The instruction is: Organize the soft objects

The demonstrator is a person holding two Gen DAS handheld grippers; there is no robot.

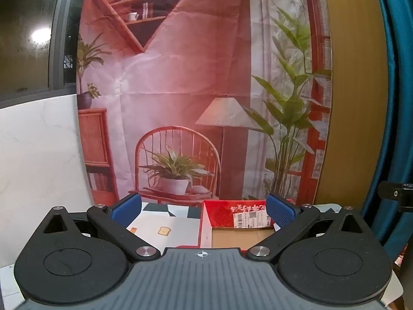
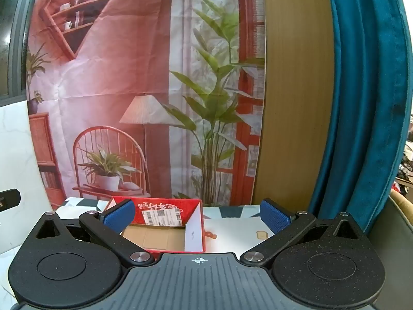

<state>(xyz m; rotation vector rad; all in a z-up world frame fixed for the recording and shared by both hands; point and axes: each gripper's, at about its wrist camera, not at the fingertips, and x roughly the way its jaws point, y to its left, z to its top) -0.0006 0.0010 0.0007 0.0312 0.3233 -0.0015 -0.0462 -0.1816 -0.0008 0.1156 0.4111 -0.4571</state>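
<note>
Both the left gripper (image 1: 204, 208) and the right gripper (image 2: 197, 213) hover with jaws spread wide and nothing between them, so the task looks barely started. The red box (image 2: 167, 226) sits open-topped and empty on the table (image 2: 232, 228), its long axis apparently running across both views. No soft objects are visible; the next move calls for finding one.

left view: sits on the left gripper (image 1: 204, 213), looks forward and a bit down, box (image 1: 232, 222) close on its right | right view: sits on the right gripper (image 2: 197, 215), same way, box (image 2: 165, 222) close on its left | both see: box, cloth (image 1: 180, 90), curtain (image 2: 361, 103)
</note>
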